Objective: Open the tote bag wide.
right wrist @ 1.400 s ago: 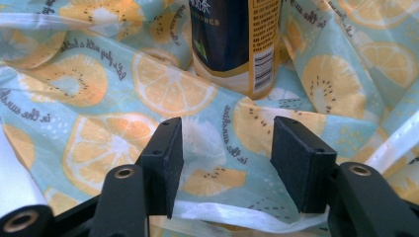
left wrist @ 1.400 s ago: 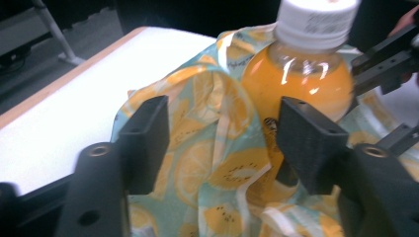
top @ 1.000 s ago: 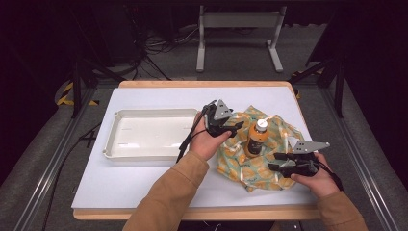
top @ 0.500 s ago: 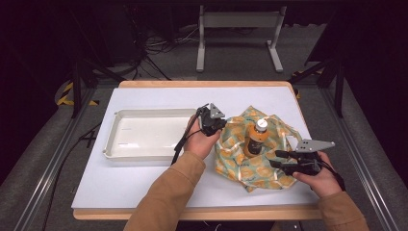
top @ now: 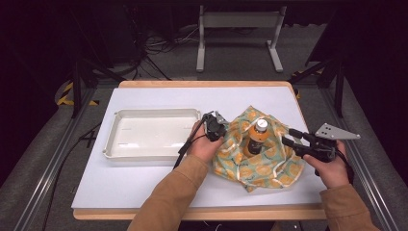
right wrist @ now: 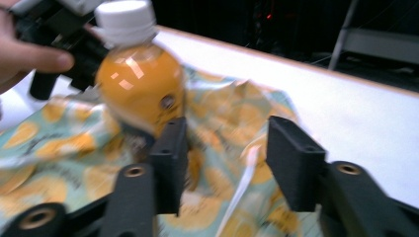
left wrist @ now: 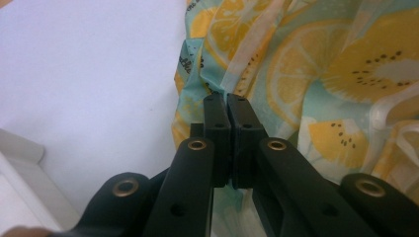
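Cloth with orange-slice print lies bunched near the right front corner of the table, an orange bottle upright in its middle. Left gripper, jaws pressed together, pinches the cloth's left edge. Right gripper has jaws spread w/ nothing between, just beside the bottle. White tray sits at left.

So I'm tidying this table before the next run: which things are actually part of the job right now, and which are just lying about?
In the job:
- fruit-print cloth, its edge pinched in the shut left gripper
- orange drink bottle, standing upright on that cloth
- right gripper, open, nothing between its jaws

Lying about:
- white tray, apart from the cloth, left of it
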Motion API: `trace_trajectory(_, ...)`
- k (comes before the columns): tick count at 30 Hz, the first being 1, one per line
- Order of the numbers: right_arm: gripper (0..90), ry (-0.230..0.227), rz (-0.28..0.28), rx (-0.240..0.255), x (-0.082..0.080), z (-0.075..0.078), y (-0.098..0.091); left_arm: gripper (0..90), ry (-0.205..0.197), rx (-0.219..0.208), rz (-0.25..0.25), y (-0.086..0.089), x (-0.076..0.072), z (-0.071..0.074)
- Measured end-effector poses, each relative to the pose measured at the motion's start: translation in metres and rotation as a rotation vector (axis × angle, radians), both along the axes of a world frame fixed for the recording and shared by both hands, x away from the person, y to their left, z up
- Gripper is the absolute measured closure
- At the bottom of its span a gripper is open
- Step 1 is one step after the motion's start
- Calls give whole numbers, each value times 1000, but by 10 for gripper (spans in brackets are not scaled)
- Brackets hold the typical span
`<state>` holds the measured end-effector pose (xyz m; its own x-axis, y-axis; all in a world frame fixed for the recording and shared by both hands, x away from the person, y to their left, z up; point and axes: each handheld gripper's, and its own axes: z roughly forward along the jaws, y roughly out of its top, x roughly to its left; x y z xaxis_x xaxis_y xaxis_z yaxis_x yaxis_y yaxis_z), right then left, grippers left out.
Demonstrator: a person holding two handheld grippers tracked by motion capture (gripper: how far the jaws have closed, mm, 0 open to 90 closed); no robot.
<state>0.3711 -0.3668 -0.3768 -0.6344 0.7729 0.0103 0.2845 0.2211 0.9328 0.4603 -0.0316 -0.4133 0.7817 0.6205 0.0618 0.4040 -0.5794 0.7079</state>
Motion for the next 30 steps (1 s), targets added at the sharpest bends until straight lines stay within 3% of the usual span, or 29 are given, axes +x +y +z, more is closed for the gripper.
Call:
trace_trajectory(3, 436, -32, -35, -34, 8, -1, 0, 877, 13, -3, -2, 1, 0, 0)
trace_trajectory(5, 405, -29, -78, -52, 14, -3, 0, 876, 19, -13, -3, 1, 0, 0)
trace_trajectory(7, 403, -28, -86, -50, 16, -4, 0, 872, 25, -18, -4, 2, -1, 1)
trace_trajectory(9, 418, 13, -90, -46, 23, -9, 0, 870, 30, -31, -1, 3, -2, 1)
trace_trajectory(13, 667, 111, -53, -87, 29, -19, 3, 860, 42, -53, -1, 6, -3, 3)
trace_trajectory(16, 785, 156, -17, -98, 33, -25, 7, 822, 57, -62, -12, 8, -4, 5)
trace_trajectory(18, 807, 174, 1, -117, 35, -29, 11, 721, 62, -73, -7, 9, -5, 6)
trace_trajectory(19, 810, 184, 10, -129, 36, -32, 14, 557, 47, -71, 5, 8, -5, 7)
trace_trajectory(21, 814, 196, 20, -137, 38, -36, 17, 324, 5, -68, 21, 8, -8, 11)
trace_trajectory(24, 815, 208, 26, -141, 38, -38, 19, 268, 2, -95, -11, 8, -12, 17)
trace_trajectory(26, 814, 208, 30, -140, 38, -39, 21, 208, -25, -119, -54, 6, -17, 22)
trace_trajectory(30, 813, 214, 35, -135, 38, -40, 23, 165, -59, -114, -124, -1, -28, 31)
